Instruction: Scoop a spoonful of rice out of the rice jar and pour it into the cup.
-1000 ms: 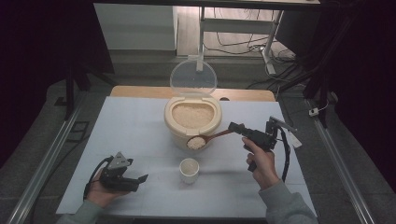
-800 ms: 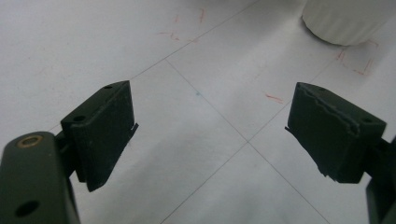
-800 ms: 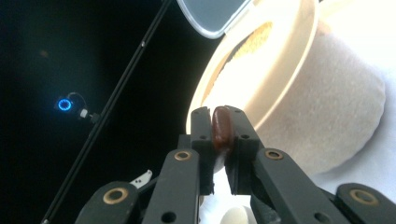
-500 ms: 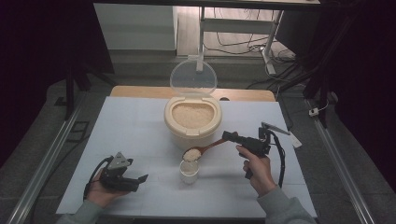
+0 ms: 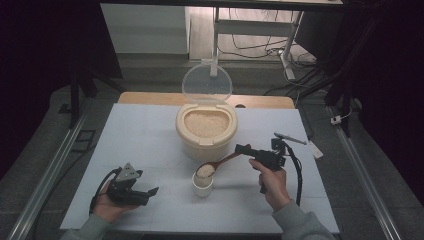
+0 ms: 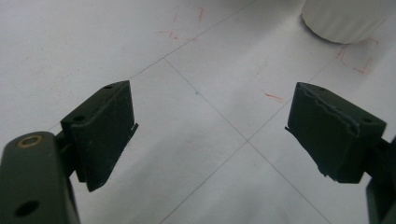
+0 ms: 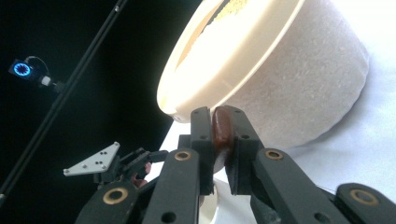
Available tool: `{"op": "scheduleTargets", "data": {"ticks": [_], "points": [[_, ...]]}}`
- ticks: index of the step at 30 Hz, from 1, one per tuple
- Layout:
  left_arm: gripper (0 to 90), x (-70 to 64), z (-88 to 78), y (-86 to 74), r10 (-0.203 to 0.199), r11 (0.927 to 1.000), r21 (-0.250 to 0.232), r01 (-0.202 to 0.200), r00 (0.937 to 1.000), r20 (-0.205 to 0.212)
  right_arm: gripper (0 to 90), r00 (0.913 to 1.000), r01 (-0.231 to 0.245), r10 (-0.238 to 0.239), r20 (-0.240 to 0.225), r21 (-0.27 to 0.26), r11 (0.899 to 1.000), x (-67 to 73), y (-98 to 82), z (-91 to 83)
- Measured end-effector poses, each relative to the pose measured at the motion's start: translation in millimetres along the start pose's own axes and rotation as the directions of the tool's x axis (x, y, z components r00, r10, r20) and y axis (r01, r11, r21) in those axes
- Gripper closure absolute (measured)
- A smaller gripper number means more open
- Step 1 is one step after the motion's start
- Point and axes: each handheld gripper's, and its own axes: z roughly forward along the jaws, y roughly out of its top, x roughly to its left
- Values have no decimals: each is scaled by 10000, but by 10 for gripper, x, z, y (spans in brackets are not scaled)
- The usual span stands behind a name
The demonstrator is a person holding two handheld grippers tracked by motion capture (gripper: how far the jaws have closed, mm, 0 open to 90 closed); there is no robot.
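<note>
Wooden spoon (image 5: 223,163): light and stiff, but its smooth handle can twist, so keep your right tool (image 5: 243,149) clamped on the handle end as now. Its bowl, heaped with loose rice (image 5: 205,170), sits over the small white cup (image 5: 202,185) in front of the rice container (image 5: 205,129); tip gently, grains spill easily. Your left tool (image 5: 150,191) rests with jaws apart on the desk (image 5: 140,130).

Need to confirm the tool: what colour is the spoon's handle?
Reddish-brown wood, clearest in the right gripper view: spoon handle.
</note>
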Motion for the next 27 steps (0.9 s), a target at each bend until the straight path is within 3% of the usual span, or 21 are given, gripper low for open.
{"op": "scheduleTargets", "data": {"ticks": [12,21,27], "points": [[149,0,3,-1,11,10000,18,-11,10000,-1,827,9951,897,-901,412,129,9959,84,-14,38],[149,-1,1,-1,16,10000,14,-16,10000,2,827,9901,1344,-1349,393,148,9908,156,-27,44],[149,-1,3,-1,31,10000,31,-31,10000,-3,827,9740,2247,-2248,283,61,9744,247,-46,27]]}}
